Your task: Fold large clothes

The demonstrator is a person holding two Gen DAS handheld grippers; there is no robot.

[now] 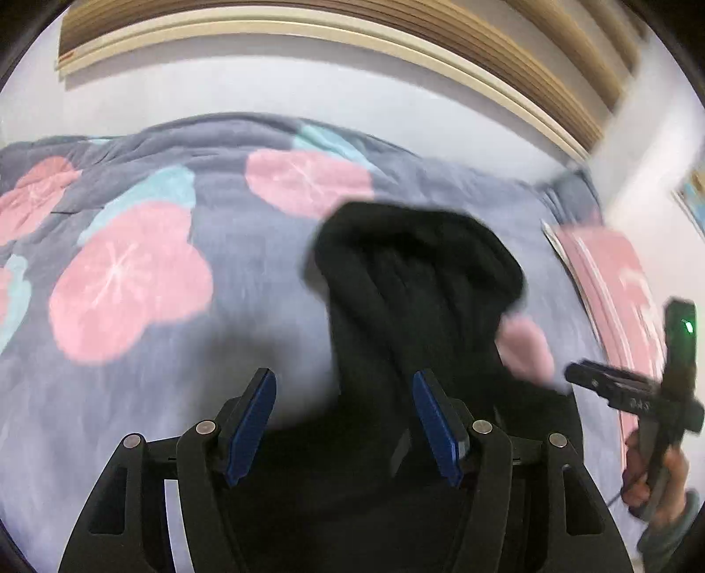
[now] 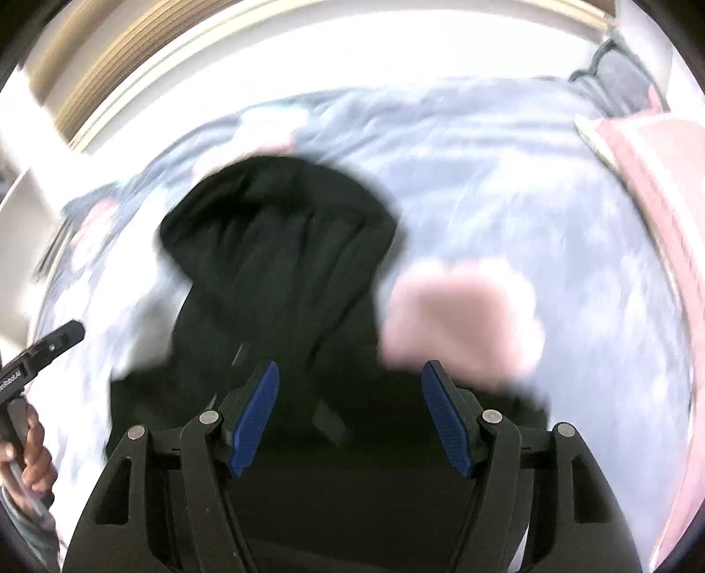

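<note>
A black garment [image 1: 418,282] lies bunched on a grey bed cover with pink flowers [image 1: 242,247]. The picture is blurred by motion. My left gripper [image 1: 343,379] hangs over the garment's near part, open, its blue pads [image 1: 251,423] pressing on nothing. My right gripper [image 2: 351,368] is also open above the same black garment [image 2: 273,247], with only dark cloth showing below the gap. Each view catches the other tool at its edge in a person's hand: the right gripper [image 1: 634,392] at the right, the left gripper [image 2: 44,348] at the left.
The flowered bed cover [image 2: 484,198] fills most of both views. A pink folded cloth or pillow [image 1: 617,273] lies along the right side, also seen as a pink band [image 2: 661,198]. A white wall with wooden trim [image 1: 308,26] stands behind the bed.
</note>
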